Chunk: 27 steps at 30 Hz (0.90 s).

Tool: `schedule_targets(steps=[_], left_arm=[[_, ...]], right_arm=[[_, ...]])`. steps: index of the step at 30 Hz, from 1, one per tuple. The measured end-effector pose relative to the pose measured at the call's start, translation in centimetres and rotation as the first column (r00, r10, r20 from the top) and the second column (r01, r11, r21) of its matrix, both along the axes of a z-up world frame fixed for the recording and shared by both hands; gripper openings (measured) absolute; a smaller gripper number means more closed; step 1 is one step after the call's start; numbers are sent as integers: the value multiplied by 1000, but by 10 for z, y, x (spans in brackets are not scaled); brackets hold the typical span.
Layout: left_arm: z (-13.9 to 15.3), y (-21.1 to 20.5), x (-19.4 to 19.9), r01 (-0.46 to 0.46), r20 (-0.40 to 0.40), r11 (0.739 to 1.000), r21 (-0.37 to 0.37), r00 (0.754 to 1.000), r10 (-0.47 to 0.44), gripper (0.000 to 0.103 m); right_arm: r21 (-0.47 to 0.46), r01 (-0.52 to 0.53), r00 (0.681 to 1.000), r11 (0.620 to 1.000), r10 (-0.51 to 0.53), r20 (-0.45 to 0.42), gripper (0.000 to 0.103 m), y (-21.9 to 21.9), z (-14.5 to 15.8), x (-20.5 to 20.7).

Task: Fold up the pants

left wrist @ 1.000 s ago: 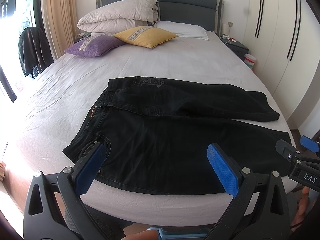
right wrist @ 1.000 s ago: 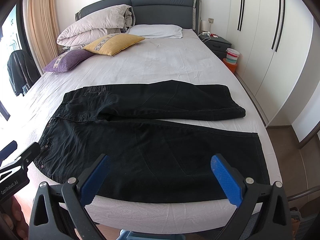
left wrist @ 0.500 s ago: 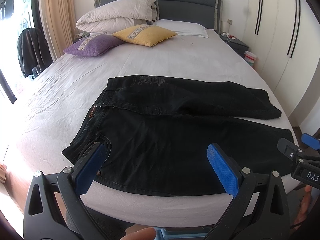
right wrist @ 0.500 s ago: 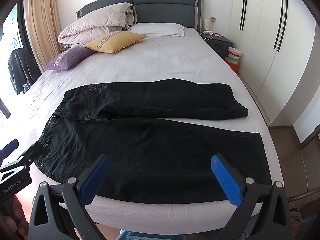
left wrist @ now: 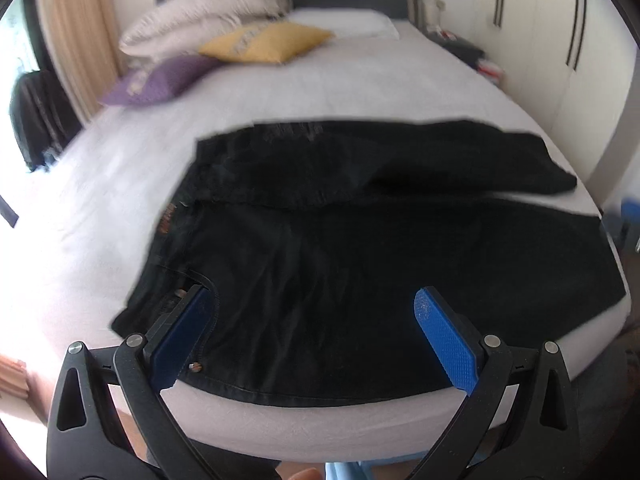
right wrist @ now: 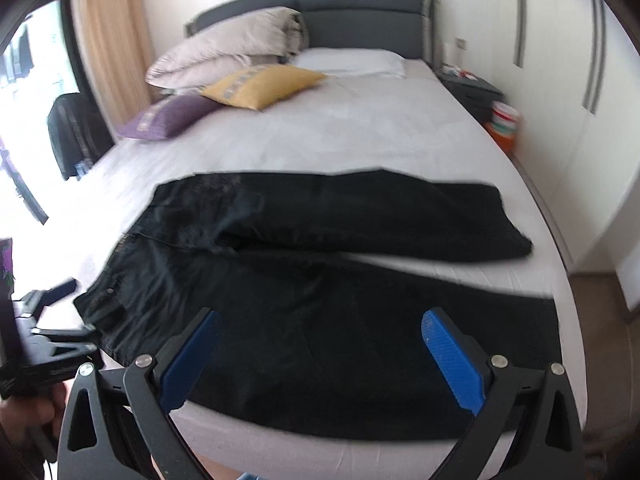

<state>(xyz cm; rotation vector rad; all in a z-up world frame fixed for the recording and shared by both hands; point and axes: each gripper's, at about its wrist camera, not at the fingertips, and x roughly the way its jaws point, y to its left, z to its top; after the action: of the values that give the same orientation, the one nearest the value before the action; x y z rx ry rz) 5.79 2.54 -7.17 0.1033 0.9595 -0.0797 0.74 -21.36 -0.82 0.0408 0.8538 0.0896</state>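
Bedsheet (right wrist: 360, 140) of pale grey covers the wide bed, cushions heaped near its headboard. Black jeans (right wrist: 320, 312) lie flat across the near end, waistband to the left, legs running right, the far leg angled slightly away from the near one. Left gripper (left wrist: 310, 330) hovers over the pocket corner, right gripper (right wrist: 320, 344) over the near leg; both gape wide and hold nothing. Folding looks barely begun, an approach. Next, probably, each pinches the near edge, waist and hem, to carry it over the far leg.
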Motion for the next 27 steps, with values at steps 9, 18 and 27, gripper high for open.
schedule_targets(steps=[9,18,27], left_arm=[[-21,55,98,64,-95,968,-241,991,-89,103],[-24,48,257,221,-21,965,144,975,-220,103],[-67,44,378,525,-211,817,239,849,-484,103]], right_arm=[[6,-270,962,963,270,51,103,-32,3,96],[23,-461,887,887,462,-14,103,-62,-31,215],[44,-608,788,793,610,-83,103,-72,-60,292]])
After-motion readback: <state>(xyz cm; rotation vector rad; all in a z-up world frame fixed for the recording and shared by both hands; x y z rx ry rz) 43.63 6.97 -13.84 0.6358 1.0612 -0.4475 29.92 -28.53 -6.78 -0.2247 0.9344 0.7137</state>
